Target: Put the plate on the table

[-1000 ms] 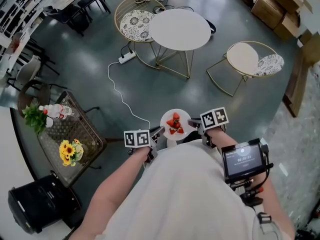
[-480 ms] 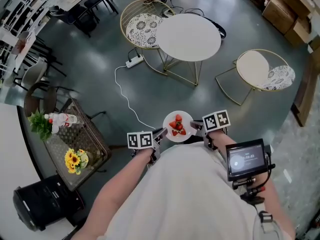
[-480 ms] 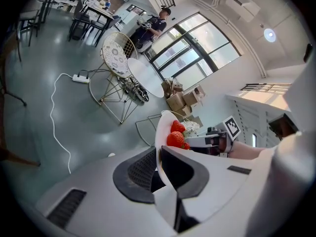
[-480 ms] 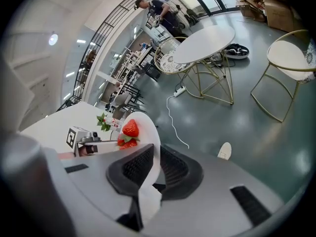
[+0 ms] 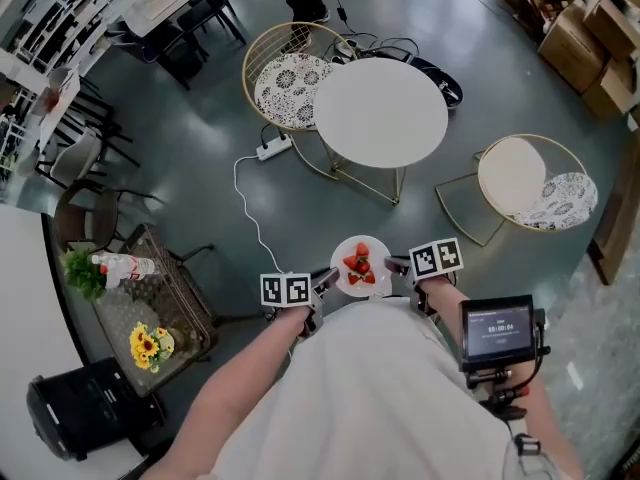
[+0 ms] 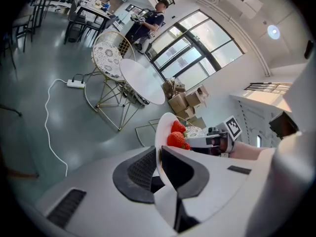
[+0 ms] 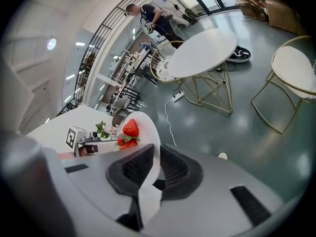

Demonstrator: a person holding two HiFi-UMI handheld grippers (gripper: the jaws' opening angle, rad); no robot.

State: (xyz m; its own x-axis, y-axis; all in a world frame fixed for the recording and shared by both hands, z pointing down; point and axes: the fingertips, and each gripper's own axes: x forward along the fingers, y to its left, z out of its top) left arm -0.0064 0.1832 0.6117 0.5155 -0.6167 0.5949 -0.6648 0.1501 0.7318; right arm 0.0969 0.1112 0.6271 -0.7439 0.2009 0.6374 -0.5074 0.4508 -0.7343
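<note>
A small white plate (image 5: 375, 264) with a few strawberries (image 5: 360, 266) is carried level in front of the person, above the grey floor. My left gripper (image 5: 323, 281) is shut on the plate's left rim (image 6: 159, 139). My right gripper (image 5: 394, 266) is shut on the right rim (image 7: 154, 147). The strawberries (image 6: 177, 135) (image 7: 129, 130) show in both gripper views. The round white table (image 5: 381, 111) on thin gold legs stands some way ahead, with nothing on its top. It also shows as the table (image 6: 142, 80) in the left gripper view and the table (image 7: 205, 51) in the right gripper view.
Two gold wire chairs flank the table: one chair (image 5: 285, 75) at its far left, the other chair (image 5: 535, 188) at its right. A white power strip (image 5: 273, 148) with its cable lies on the floor. A mesh side table (image 5: 180, 303) with flowers and a bottle stands left. Cardboard boxes (image 5: 575, 28) are far right. A person (image 6: 148, 21) stands beyond.
Both grippers have carried the plate forward together. The round table and the chairs now lie closer and lower in the head view. The grip on both rims is unchanged.
</note>
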